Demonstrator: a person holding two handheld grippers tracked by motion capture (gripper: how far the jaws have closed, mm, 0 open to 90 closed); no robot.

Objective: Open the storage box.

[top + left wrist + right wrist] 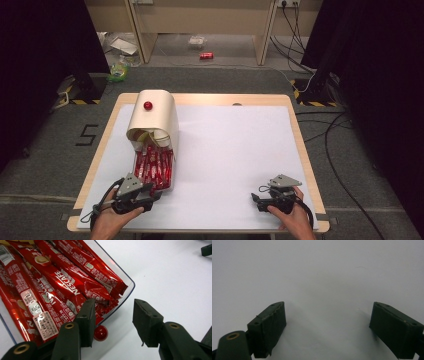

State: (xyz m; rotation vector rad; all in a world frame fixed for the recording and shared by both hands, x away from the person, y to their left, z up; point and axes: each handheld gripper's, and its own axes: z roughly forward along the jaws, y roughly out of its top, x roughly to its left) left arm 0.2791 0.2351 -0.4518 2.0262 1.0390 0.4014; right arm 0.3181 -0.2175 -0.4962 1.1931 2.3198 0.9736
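Plainly, "NESCAFE" on red sachets (67, 282).

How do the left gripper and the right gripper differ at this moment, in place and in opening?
The left gripper sits at the clear drawer of red coffee sticks, near its red knob; the right gripper rests over the bare white table. The left gripper's fingers stand closer together than the right's. Both are open, holding nothing.

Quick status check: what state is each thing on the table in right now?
Drawer: pulled out of the box, full of sachets.
Red sachets: lying flat in the drawer.
Box: upright on the table.
Left gripper: open, at the drawer's red knob.
Right gripper: open, empty.
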